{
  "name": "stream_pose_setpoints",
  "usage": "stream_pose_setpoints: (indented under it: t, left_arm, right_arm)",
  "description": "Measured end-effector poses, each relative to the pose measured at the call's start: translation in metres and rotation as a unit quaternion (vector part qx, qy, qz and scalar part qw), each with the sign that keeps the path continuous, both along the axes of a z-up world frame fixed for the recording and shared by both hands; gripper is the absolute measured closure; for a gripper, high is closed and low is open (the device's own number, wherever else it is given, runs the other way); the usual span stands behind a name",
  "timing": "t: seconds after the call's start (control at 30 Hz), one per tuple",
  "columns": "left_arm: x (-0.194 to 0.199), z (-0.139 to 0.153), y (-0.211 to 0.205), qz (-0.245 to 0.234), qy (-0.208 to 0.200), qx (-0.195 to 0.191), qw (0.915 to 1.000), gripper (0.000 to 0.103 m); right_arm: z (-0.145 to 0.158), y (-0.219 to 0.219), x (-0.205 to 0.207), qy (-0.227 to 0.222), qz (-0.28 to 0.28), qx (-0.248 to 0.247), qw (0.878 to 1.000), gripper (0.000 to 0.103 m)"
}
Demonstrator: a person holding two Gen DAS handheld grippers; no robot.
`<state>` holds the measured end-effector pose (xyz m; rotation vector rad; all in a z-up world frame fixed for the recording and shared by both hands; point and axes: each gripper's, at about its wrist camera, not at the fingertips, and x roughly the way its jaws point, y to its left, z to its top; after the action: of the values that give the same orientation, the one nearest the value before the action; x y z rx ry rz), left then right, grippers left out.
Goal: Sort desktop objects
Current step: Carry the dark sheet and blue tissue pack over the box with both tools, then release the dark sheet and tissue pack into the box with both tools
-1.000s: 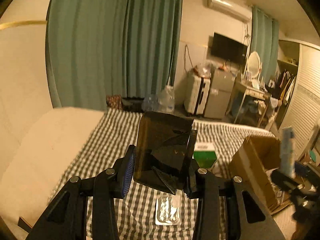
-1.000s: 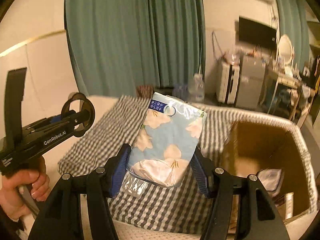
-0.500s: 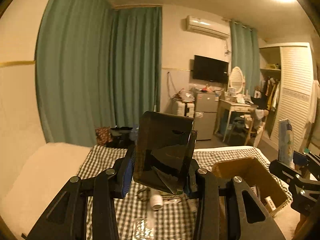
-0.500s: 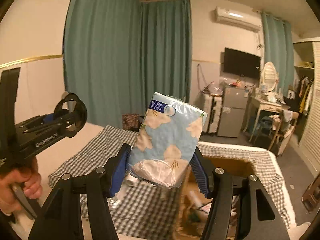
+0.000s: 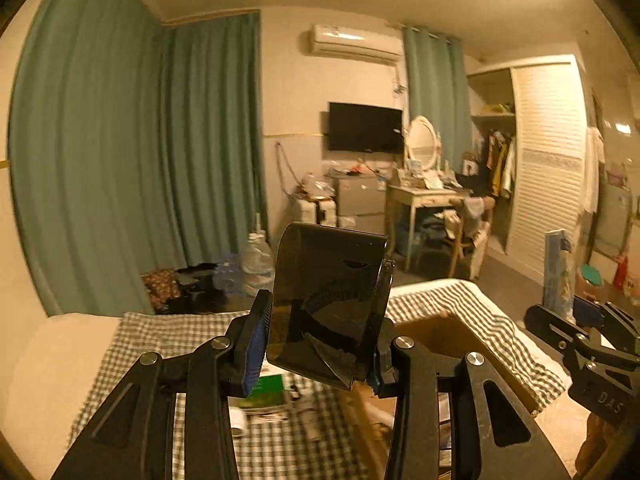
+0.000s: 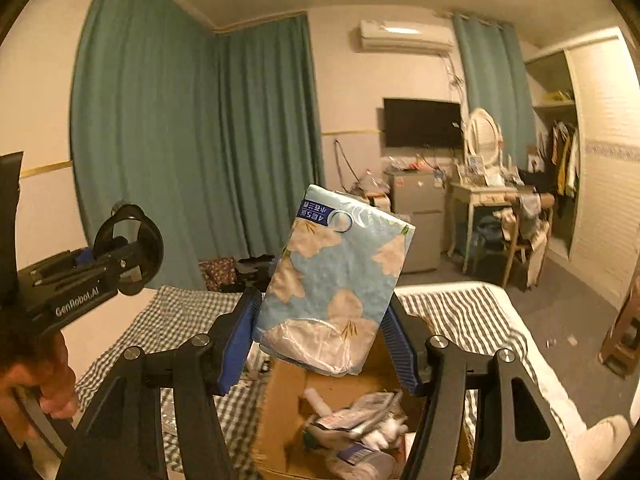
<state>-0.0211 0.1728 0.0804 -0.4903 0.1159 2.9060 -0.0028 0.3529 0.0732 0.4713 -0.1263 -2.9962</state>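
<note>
My left gripper (image 5: 316, 356) is shut on a dark translucent plastic box (image 5: 326, 304), held upright high above the checkered cloth (image 5: 172, 340). My right gripper (image 6: 320, 344) is shut on a blue floral tissue pack (image 6: 336, 280), held above an open cardboard box (image 6: 288, 408) with several items inside. The tissue pack also shows edge-on in the left wrist view (image 5: 558, 272). The cardboard box shows in the left wrist view (image 5: 460, 340) to the right of the held plastic box.
A green box (image 5: 268, 394) and other small items lie on the cloth below my left gripper. The left hand-held unit (image 6: 80, 280) is at the left of the right wrist view. Curtains, a desk and a wardrobe stand far behind.
Both grippers have risen and tilted upward with their objects still held. The bed and cardboard box now sit lower in both views, and the box's contents show below the tissue pack.
</note>
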Motion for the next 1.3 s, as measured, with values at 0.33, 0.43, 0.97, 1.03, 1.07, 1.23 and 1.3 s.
stream_pose_setpoints:
  t: [0.33,0.43,0.97,1.03,1.07,1.23,1.3]
  left_arm:
    - [-0.039,-0.062,0.076,-0.038,-0.066,-0.026,0.9968,0.062]
    - [-0.051,-0.082,0.090,-0.046,-0.090,-0.034,0.9943,0.062]
    - [-0.087,-0.132,0.122,-0.091,-0.150,-0.079,0.9813,0.054]
    - [-0.086,-0.133,0.116,-0.075,-0.147,-0.075,0.9834,0.042]
    - [-0.086,-0.133,0.113,-0.076,-0.148,-0.069,0.9836,0.040]
    - [-0.085,-0.119,0.085,-0.059,-0.151,-0.031,0.9863,0.035]
    - [-0.083,-0.110,0.070,-0.050,-0.149,-0.013,0.9875,0.032]
  right_arm:
    - [-0.038,0.044,-0.025,-0.053,-0.010,-0.047,0.997,0.043]
    - [-0.057,0.049,-0.040,-0.083,-0.016,-0.038,0.996,0.043]
    - [-0.116,0.069,-0.086,-0.170,-0.058,-0.043,0.983,0.037]
    - [-0.119,0.068,-0.088,-0.174,-0.065,-0.036,0.982,0.034]
    - [-0.119,0.068,-0.088,-0.174,-0.068,-0.034,0.982,0.032]
    - [-0.106,0.064,-0.082,-0.152,-0.068,-0.037,0.985,0.025]
    - [-0.098,0.058,-0.079,-0.140,-0.068,-0.032,0.987,0.021]
